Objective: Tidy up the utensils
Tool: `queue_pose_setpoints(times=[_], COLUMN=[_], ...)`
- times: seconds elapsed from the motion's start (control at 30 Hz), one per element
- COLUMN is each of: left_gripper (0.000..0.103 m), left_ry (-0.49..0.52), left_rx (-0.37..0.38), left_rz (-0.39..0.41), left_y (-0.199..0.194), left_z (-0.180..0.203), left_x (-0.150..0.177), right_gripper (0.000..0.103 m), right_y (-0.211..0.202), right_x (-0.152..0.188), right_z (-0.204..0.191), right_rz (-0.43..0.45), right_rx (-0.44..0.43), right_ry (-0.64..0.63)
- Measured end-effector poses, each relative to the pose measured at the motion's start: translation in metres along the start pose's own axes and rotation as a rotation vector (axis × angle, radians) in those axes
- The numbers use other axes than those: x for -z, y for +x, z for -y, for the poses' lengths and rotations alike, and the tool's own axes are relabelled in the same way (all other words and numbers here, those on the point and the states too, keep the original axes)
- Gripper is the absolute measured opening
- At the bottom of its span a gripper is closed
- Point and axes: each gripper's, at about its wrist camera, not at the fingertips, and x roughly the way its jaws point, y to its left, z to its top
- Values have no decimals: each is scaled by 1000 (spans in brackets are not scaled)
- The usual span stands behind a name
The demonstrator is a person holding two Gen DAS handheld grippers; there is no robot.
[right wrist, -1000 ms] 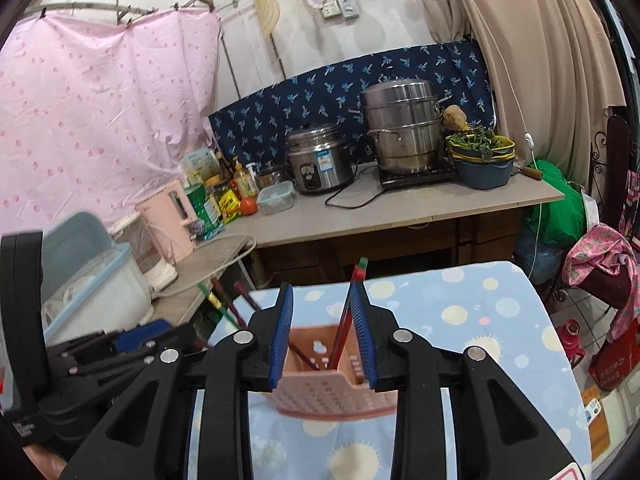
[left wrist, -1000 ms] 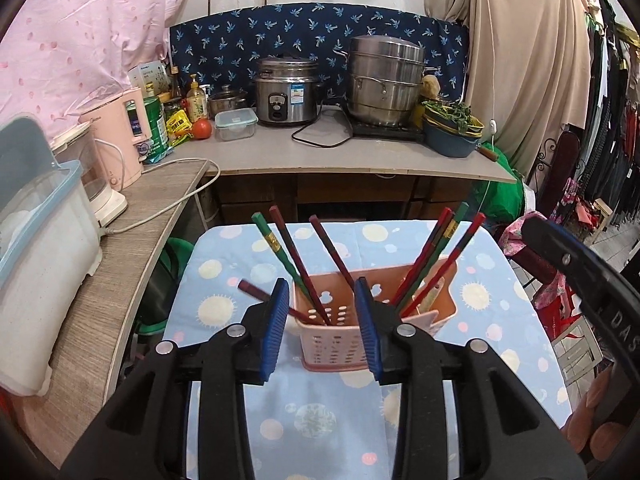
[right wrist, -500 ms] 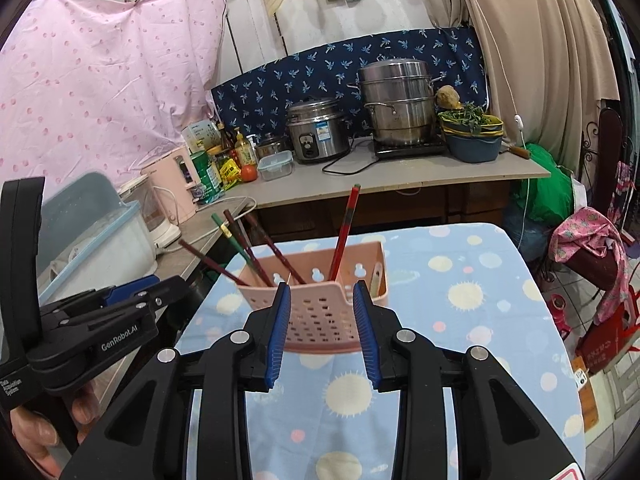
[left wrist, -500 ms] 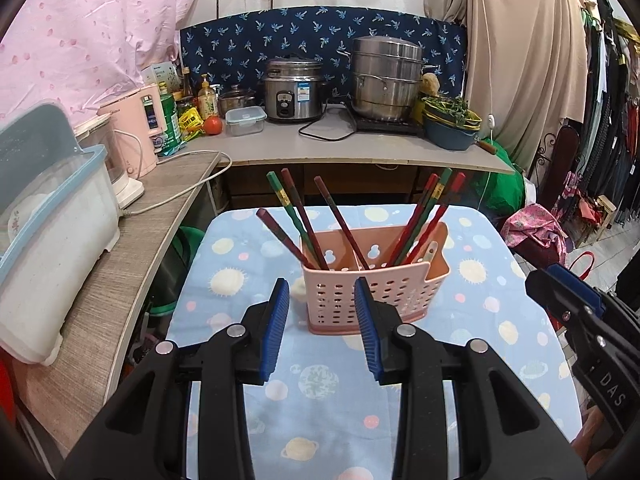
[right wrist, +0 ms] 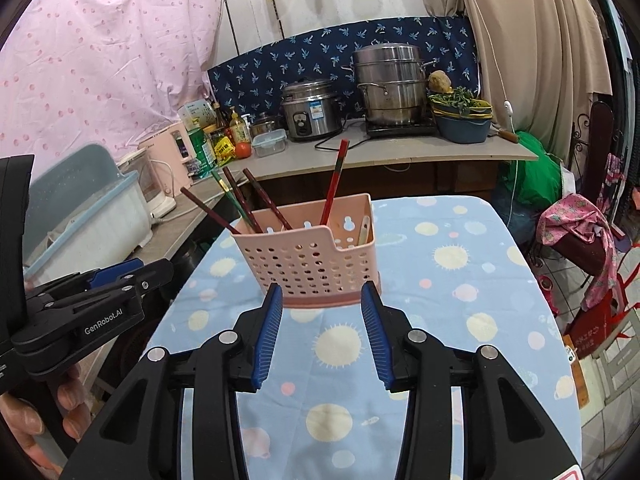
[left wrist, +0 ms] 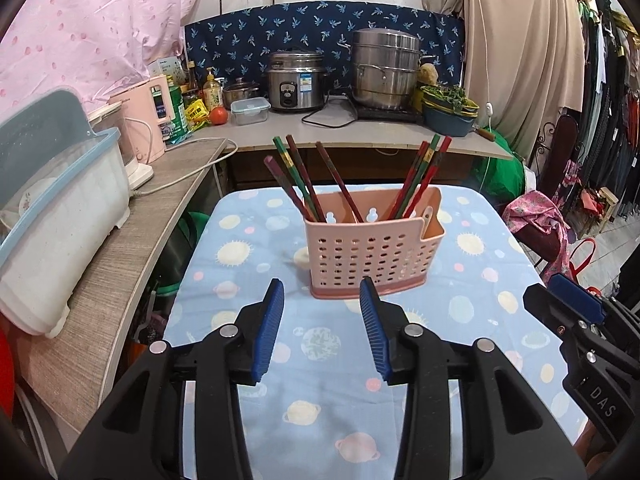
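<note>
A pink perforated utensil basket (left wrist: 370,250) stands on the blue patterned table (left wrist: 248,280); it also shows in the right wrist view (right wrist: 316,256). Several red and green chopsticks (left wrist: 304,184) lean in its left and right (left wrist: 424,178) compartments, and a pale spoon (right wrist: 363,230) sits at its right end. My left gripper (left wrist: 322,326) is open and empty, a short way in front of the basket. My right gripper (right wrist: 322,330) is open and empty, just in front of the basket's base.
A wooden side counter (left wrist: 120,248) on the left holds a white-blue dish box (left wrist: 52,216) and a pink appliance (left wrist: 146,118). The back counter holds a rice cooker (left wrist: 294,80), a steel steamer pot (left wrist: 384,68) and a blue basin (left wrist: 450,118). Clothes hang at right.
Both grippers have pulled back from the basket toward the table's near edge. The right gripper no longer has a chopstick between its fingers; that chopstick now stands in the basket.
</note>
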Motion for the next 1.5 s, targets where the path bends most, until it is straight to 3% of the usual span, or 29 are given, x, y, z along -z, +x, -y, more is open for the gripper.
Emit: queue_pose_setpoints(times=[0.13,0.47,0.67,0.83,0.93,1.0,1.5], left_gripper=[46,52,58,73,74,76,92], left_ry=[11,13,16,19,21,18,3], left_rx=[-13,-35,-44,-68,-75,-79,-126], left_rz=[-12,-36,-47,-47,-52,-57,-70], left_y=[0,2,3,3,4,5,10], left_z=[4,2,3,2,1,0,-4], left_x=[9,25,31,36,37,38,45], right_gripper=[40,61,66,74,84,97,97], right_y=[-1,0,3,6,8,10,13], right_x=[9,23,28,32,35,37,45], right_z=[1,5,7,9,9,8,14], right_rz=[-16,-40,-60,-66,-71,-74,-67], right_rx=[6,17,35,53,61,67,106], right_ry=[-8,-4,-7,3,2,-10,3])
